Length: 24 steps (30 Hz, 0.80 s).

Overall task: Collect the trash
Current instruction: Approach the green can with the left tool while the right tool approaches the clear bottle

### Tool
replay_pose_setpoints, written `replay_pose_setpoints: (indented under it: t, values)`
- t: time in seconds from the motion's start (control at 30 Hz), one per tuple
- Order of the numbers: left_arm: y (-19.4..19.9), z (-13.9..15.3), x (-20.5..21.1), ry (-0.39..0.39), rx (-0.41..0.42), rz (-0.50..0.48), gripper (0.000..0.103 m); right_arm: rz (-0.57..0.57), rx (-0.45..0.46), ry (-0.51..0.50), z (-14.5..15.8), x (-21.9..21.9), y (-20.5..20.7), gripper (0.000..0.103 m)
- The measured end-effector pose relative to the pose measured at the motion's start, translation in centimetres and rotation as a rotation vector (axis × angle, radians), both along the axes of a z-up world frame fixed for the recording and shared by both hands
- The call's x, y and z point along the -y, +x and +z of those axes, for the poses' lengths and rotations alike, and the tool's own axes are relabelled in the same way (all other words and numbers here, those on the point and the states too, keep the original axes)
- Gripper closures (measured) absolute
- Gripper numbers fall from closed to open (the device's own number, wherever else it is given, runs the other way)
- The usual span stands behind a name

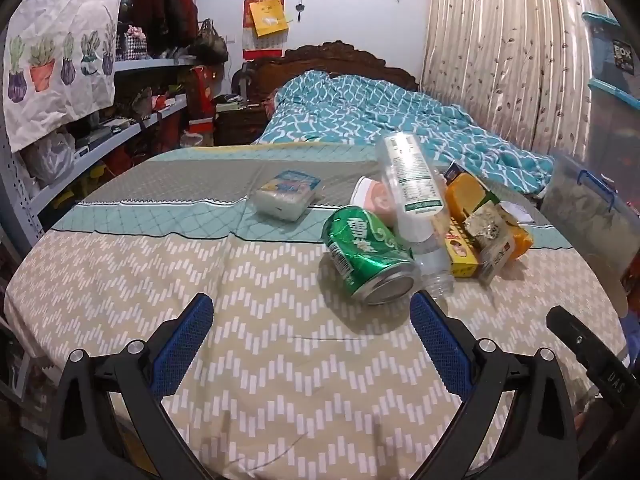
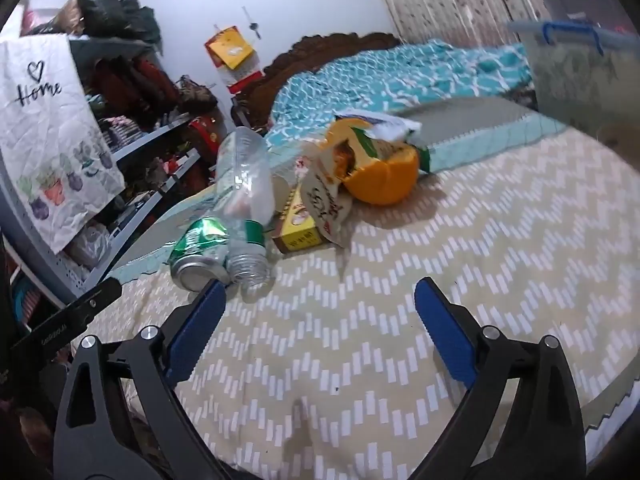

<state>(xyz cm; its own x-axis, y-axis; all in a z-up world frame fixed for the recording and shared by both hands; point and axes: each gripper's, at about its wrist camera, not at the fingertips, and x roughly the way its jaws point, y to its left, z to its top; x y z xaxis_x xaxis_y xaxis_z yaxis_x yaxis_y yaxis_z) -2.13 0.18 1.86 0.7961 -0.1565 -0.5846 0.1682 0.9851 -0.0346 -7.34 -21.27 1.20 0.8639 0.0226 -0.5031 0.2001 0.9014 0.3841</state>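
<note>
A pile of trash lies on the bed: a dented green can (image 1: 368, 256) on its side, a clear plastic bottle (image 1: 416, 200) leaning over it, a yellow box (image 1: 460, 248), orange peel (image 1: 472, 192) and a crumpled wrapper (image 1: 488, 228). My left gripper (image 1: 312, 320) is open and empty, just short of the can. My right gripper (image 2: 320, 304) is open and empty, in front of the same pile: can (image 2: 196, 252), bottle (image 2: 244, 196), yellow box (image 2: 300, 228), orange peel (image 2: 384, 176).
A tissue pack (image 1: 288, 194) lies farther back on the chevron bedsheet (image 1: 200, 272). A clear storage bin (image 1: 588, 216) with a blue latch stands at the right; it also shows in the right wrist view (image 2: 580, 52). Cluttered shelves (image 1: 120, 128) line the left. A teal quilt (image 1: 380, 116) lies behind.
</note>
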Motion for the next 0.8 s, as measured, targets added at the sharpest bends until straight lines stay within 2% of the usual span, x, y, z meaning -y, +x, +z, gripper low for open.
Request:
replay_pose_setpoints:
  t: [0.23, 0.47, 0.8]
  values:
    - [-0.4, -0.5, 0.0, -0.013, -0.022, 0.001, 0.009, 0.044, -0.001, -0.024, -0.1, -0.9, 0.1, 0.023]
    - [-0.1, -1.2, -0.3, -0.002, -0.053, 0.022, 0.009, 0.088, -0.012, -0.051, -0.3, -1.7, 0.4, 0.039]
    - [0.6, -2.3, -0.8, -0.013, -0.076, 0.035, 0.009, 0.110, -0.018, -0.074, -0.5, -2.5, 0.4, 0.045]
